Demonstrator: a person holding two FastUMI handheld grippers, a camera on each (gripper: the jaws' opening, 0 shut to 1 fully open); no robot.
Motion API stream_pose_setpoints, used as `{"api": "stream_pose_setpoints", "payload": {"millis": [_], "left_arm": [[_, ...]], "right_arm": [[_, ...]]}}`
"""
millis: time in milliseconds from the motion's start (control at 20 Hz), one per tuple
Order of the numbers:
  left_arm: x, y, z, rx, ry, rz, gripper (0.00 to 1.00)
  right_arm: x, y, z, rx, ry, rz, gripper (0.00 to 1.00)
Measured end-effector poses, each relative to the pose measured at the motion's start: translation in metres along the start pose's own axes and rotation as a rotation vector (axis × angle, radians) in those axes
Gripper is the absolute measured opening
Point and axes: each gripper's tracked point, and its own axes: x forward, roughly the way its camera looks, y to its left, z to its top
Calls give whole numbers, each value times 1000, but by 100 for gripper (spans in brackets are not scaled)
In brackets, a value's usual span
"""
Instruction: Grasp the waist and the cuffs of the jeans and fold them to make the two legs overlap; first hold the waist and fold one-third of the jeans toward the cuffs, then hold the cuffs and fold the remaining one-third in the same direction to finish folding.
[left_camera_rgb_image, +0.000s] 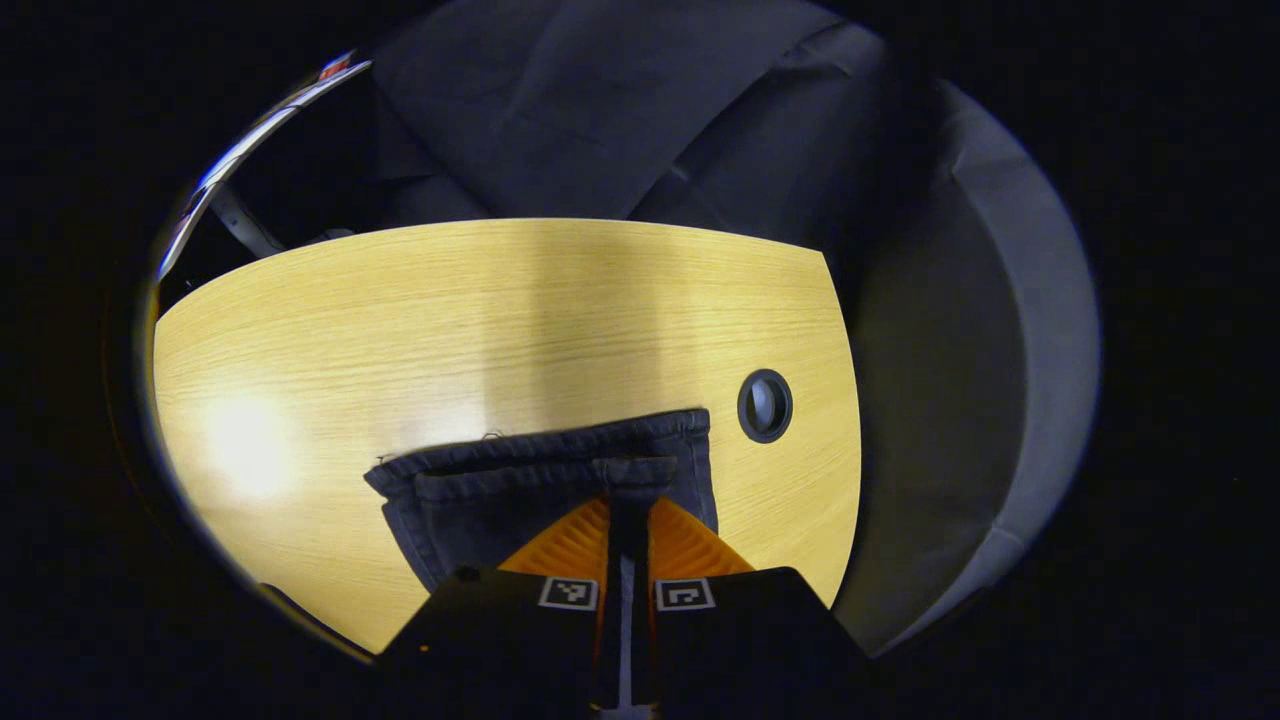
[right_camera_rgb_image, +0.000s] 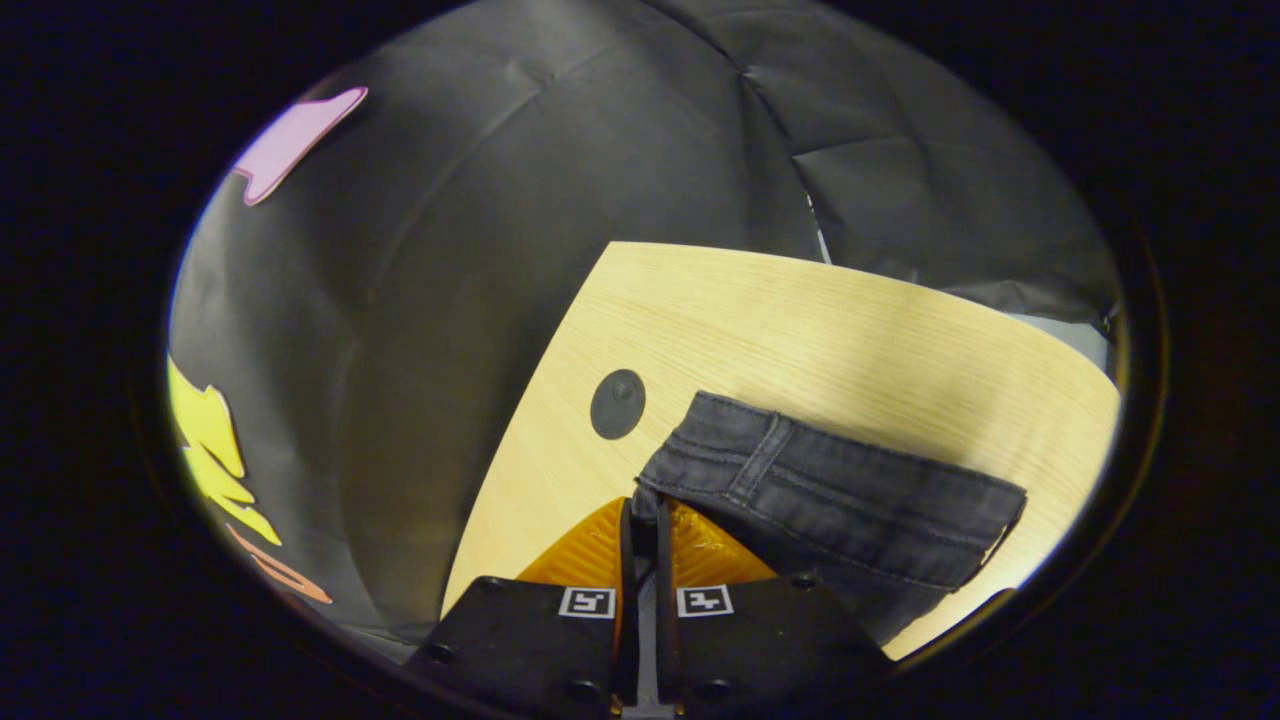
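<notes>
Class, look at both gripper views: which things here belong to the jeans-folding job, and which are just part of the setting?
Part of the job:
- jeans
- left claw, closed on the cuffs
- right claw, closed on the waist

Just setting:
- wooden table
- round cable hole in the table
- black cloth wall

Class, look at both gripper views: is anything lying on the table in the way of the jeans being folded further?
Nothing visible blocks it. Both grippers are already clamped on the jeans, and the table beyond is bare wood apart from a flush cable hole.
</notes>
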Motion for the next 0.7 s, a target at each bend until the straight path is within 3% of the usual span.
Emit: {"api": "stream_pose_setpoints", "payload": {"millis": [50, 150, 250, 350, 450, 500, 700], "left_arm": [[-7, -9, -4, 16, 8, -42, 16], [-22, -29, -2, 48, 1, -121, 57], [-44, -34, 11, 106, -76, -142, 99], [-76, -44, 22, 173, -133, -188, 100], [-117, -60, 28, 227, -172, -255, 100], [-99, -53, 26, 253, -200, -290, 100], [-196, -93, 32, 384, -312, -444, 99]], "right_arm": [[0, 2, 0, -3, -6, 6, 9], [3, 12, -5, 0, -4, 31, 12], [0, 21, -8, -6, -3, 62, 48], [-2, 31, -10, -46, -10, 67, 84], [-11, 35, -15, -117, 5, 65, 98], [-17, 42, -17, -140, 4, 78, 98], [-56, 60, -24, -212, 6, 144, 98]]}}
